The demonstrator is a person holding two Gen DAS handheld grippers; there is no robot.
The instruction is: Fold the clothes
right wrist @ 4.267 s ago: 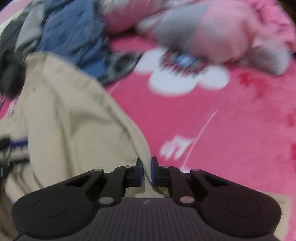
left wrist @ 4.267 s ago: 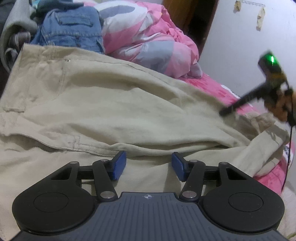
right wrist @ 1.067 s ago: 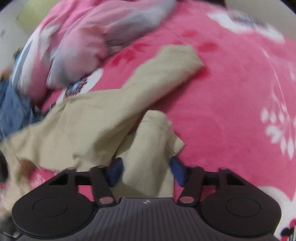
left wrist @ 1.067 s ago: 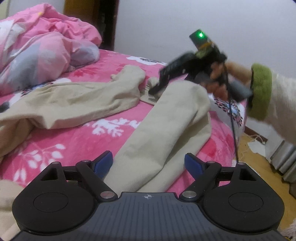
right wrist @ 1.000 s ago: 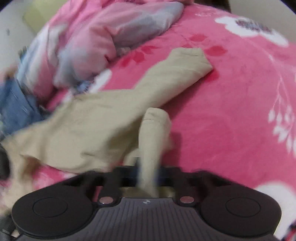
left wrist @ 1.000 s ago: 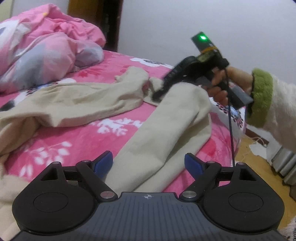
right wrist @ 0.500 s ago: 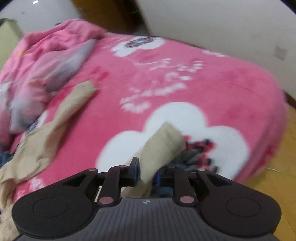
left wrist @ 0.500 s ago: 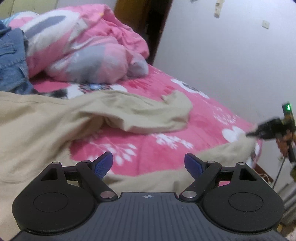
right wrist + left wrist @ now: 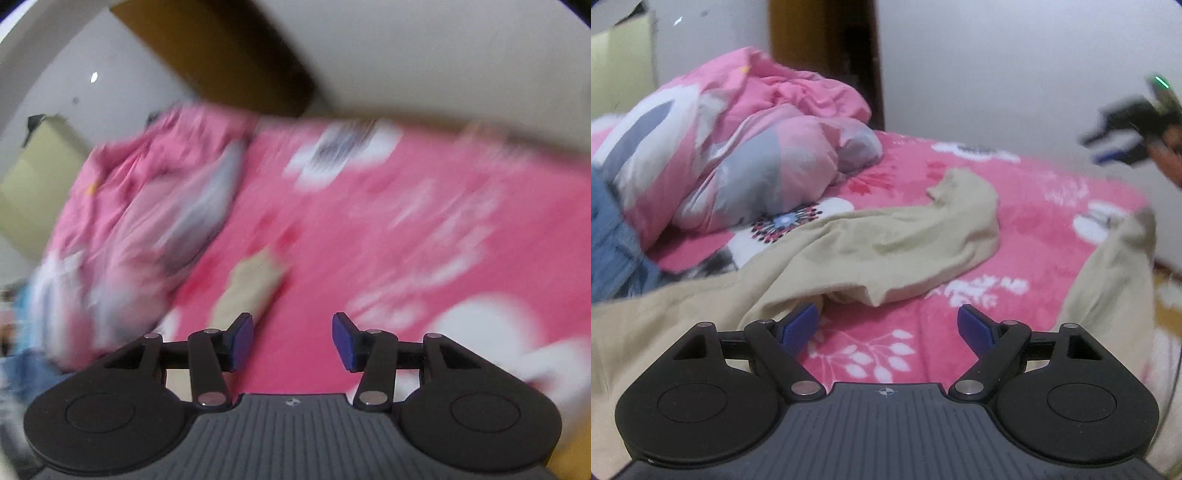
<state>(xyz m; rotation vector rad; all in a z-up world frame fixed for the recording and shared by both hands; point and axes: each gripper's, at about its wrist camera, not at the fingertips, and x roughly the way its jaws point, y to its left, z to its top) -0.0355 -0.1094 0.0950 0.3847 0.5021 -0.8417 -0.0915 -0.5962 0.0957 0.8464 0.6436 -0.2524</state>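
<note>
- Over the pink floral bed blanket (image 9: 1041,206), your left gripper (image 9: 888,326) hangs with its blue pads spread wide and nothing between them. The beige cotton trousers (image 9: 886,236) lie spread on the blanket ahead, one leg bent across the middle, the other running off toward the right edge. A rumpled pink-and-grey duvet (image 9: 738,147) sits behind them, blue denim jeans (image 9: 613,243) at far left.
- From the right wrist camera, heavily blurred, your right gripper (image 9: 291,341) is parted and empty above the blanket; a beige trouser end (image 9: 251,291) lies just ahead of its left pad.
</note>
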